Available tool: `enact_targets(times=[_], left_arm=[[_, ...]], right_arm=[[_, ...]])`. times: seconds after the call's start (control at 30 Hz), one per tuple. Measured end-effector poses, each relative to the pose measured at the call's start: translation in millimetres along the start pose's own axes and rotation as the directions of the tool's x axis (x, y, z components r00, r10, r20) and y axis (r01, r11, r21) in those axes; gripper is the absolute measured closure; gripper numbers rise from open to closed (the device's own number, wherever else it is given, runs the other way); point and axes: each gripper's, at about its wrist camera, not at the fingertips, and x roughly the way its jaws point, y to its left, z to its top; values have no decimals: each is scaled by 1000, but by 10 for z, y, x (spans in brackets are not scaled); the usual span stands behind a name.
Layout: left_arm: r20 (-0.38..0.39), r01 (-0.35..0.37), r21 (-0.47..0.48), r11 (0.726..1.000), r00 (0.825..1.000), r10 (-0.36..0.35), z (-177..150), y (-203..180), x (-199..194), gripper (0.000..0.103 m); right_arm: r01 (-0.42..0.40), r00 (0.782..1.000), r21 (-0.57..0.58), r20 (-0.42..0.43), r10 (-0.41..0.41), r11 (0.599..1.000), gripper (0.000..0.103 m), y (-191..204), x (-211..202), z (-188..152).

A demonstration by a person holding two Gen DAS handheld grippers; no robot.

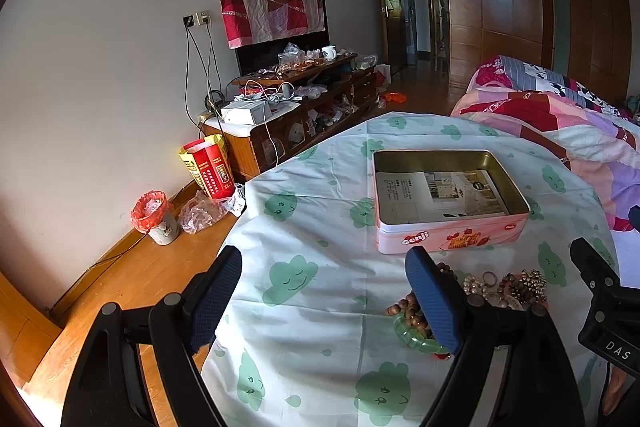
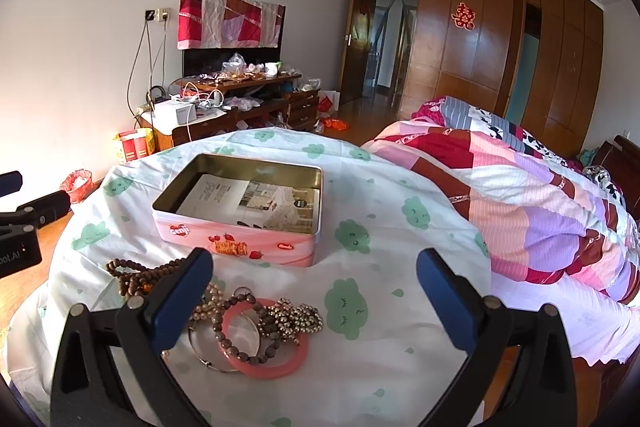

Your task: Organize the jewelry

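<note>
An open pink tin (image 1: 448,239) (image 2: 240,239) with a paper sheet inside sits on the round table's cloud-print cloth (image 1: 312,227) (image 2: 380,219). In front of it lies a jewelry pile: brown wooden beads (image 2: 136,277), a pink bangle (image 2: 276,367), a gold bead cluster (image 2: 296,319), pearl-like beads (image 2: 208,303) and a green bangle (image 1: 416,341). My left gripper (image 1: 328,303) is open, left of the pile, its right finger overlapping the green bangle. My right gripper (image 2: 316,303) is open above the pile, holding nothing.
A bed with a patchwork quilt (image 2: 540,203) presses against the table's right side. A cluttered wooden TV cabinet (image 1: 296,107) stands along the far wall. A bin with a red bag (image 1: 156,217) and a red carton (image 1: 210,167) sit on the wood floor left.
</note>
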Motion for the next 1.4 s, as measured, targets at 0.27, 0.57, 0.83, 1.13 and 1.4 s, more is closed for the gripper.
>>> enact_targets(times=[0.27,0.57,0.83,1.13,1.4], left_arm=[[-5,-2,0,1000,1000,2,-22,12,16,19],[-8,-4,1,1000,1000,4,-22,14,21,19],[-10,-6,1,1000,1000,6,-33,19,25,19],[-12,-8,2,1000,1000,8,-44,26,36,19],[-17,-10,2,1000,1000,10,-73,51,64,19]], right_arm=[[-1,1000,-3,-5,1,1000,0,32,20,-60],[-3,1000,-4,-7,3,1000,0,27,22,-46],[-3,1000,-6,-10,2,1000,0,26,26,-49],[-3,1000,-6,-13,2,1000,0,29,32,-53],[-3,1000,-3,-16,3,1000,0,33,46,-97]])
